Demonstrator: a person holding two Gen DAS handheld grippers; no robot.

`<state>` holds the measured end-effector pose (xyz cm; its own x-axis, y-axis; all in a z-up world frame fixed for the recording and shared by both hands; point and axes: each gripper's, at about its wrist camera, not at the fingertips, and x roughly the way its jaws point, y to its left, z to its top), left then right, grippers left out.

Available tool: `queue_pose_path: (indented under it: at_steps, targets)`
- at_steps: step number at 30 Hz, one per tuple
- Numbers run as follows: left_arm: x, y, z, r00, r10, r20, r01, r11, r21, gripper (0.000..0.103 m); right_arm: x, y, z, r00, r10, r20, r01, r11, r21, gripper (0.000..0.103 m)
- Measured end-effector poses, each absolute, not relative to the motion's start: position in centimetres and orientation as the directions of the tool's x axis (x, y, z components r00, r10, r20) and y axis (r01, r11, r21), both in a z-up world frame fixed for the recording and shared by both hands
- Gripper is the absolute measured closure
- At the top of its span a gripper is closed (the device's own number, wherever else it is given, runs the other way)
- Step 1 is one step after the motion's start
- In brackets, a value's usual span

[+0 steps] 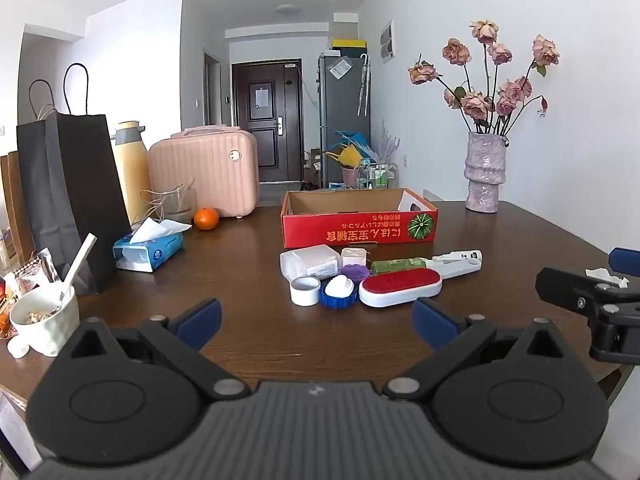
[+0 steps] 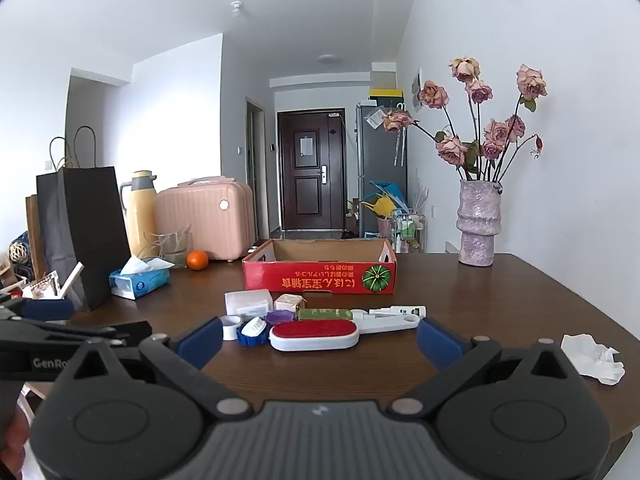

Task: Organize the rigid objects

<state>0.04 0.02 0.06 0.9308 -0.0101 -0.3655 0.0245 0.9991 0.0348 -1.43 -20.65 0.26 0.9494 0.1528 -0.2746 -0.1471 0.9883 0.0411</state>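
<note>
A cluster of small items lies mid-table before a red cardboard box (image 1: 358, 230) (image 2: 320, 276): a red-and-white lint brush (image 1: 400, 288) (image 2: 314, 334), a white plastic container (image 1: 308, 264) (image 2: 246, 302), a white tape roll (image 1: 305, 290) (image 2: 231, 326), a blue lid with a white piece (image 1: 338, 292) (image 2: 252, 334), a purple lid (image 1: 354, 271) (image 2: 279, 316), a green box (image 1: 398, 266) (image 2: 324, 314) and a white tool (image 1: 460, 262) (image 2: 394, 318). My left gripper (image 1: 316, 320) is open and empty, short of the cluster. My right gripper (image 2: 320, 340) is open and empty, just before the brush.
On the brown table (image 1: 248, 264) at left stand a black paper bag (image 1: 72, 200), tissue pack (image 1: 148, 248), orange (image 1: 206, 218), pink case (image 1: 204, 172), yellow thermos (image 1: 130, 160) and a bowl (image 1: 44, 320). A vase of roses (image 1: 484, 172) stands back right. Crumpled tissue (image 2: 592, 358) lies at right.
</note>
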Motion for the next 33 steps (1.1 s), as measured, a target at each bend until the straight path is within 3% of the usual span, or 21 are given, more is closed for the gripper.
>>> queue_pose_path:
  at_steps: [33]
  targets:
    - [-0.24,0.15,0.12,0.937,-0.008,-0.348,0.022,0.999,0.037,0.0,-1.65,-20.4,0.09,0.949,0.154,-0.275,-0.149,0.988,0.038,0.0]
